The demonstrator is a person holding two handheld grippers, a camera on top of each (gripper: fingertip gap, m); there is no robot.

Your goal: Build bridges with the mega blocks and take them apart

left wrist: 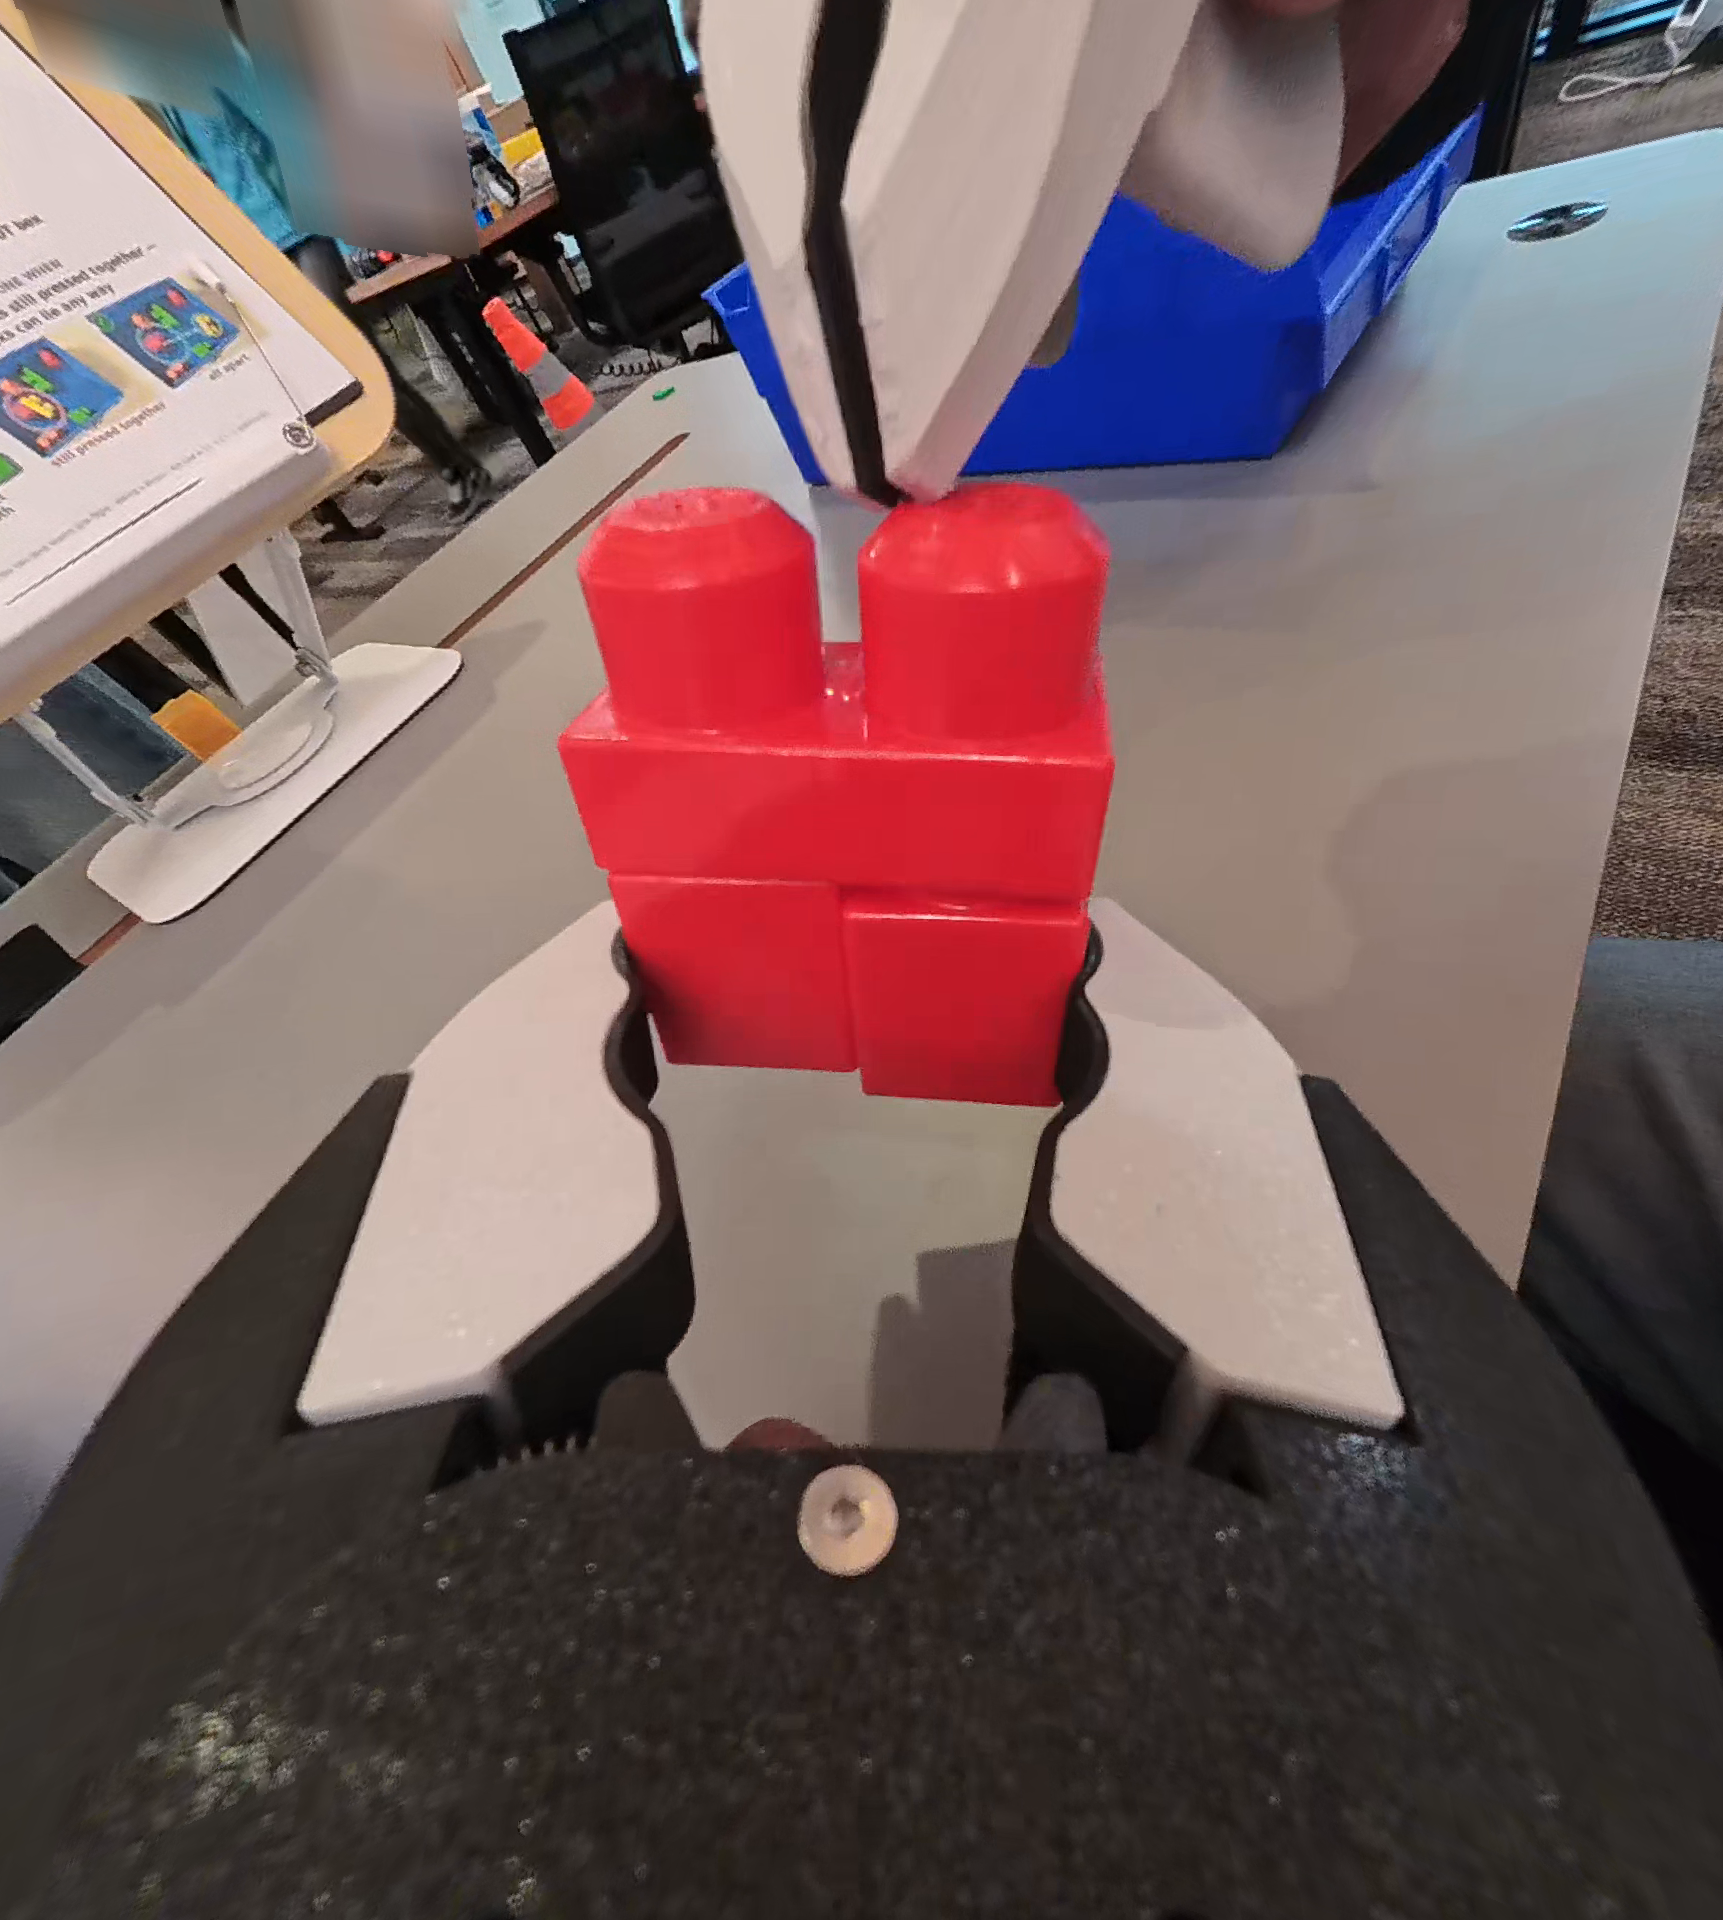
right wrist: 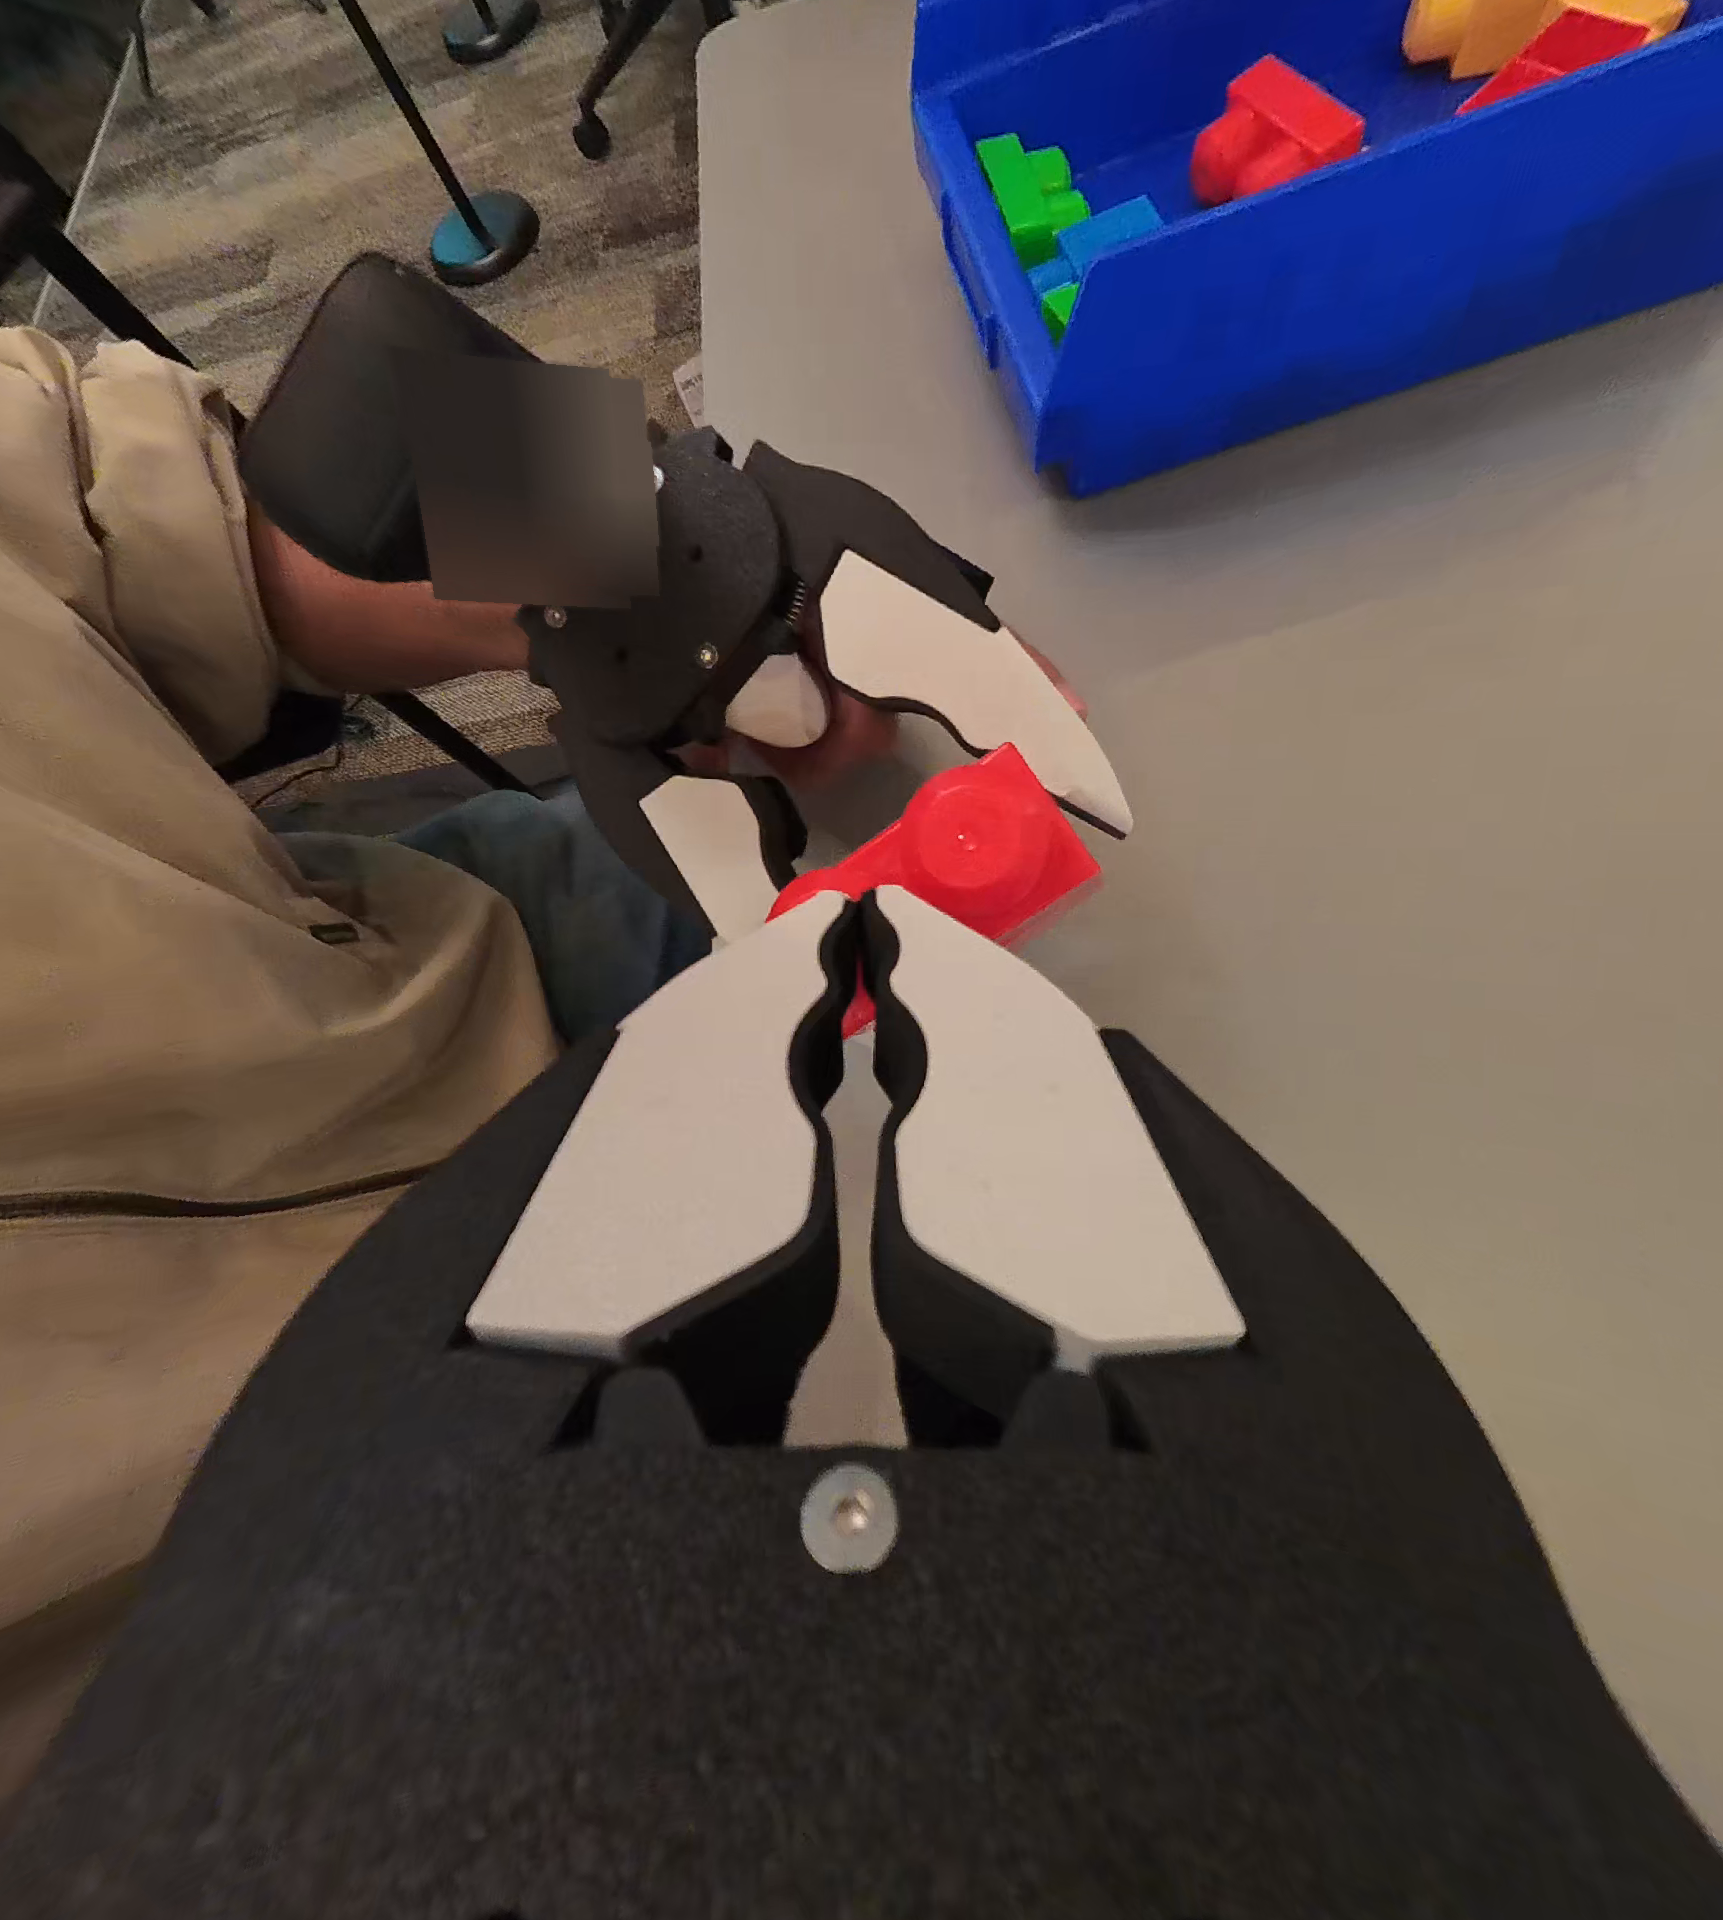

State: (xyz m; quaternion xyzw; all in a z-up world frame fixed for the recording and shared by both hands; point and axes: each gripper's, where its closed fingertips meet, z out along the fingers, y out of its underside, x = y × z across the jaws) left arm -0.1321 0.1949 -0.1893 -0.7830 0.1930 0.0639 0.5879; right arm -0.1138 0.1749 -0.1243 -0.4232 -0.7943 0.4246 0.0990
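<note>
Gripping red bridge (left wrist: 836,831) by twin legs, left gripper (left wrist: 855,1013); right gripper (left wrist: 872,488) pinched closed, empty, tips touching far-right stud.

The red blocks (left wrist: 836,810) are shiny smooth plastic. The tabletop (right wrist: 1408,831) looks matt and smooth grey. The left tool (left wrist: 852,997) has a grainy black body with matt white fingers (left wrist: 524,1195), and the blue bin (right wrist: 1356,281) is smooth plastic.
</note>
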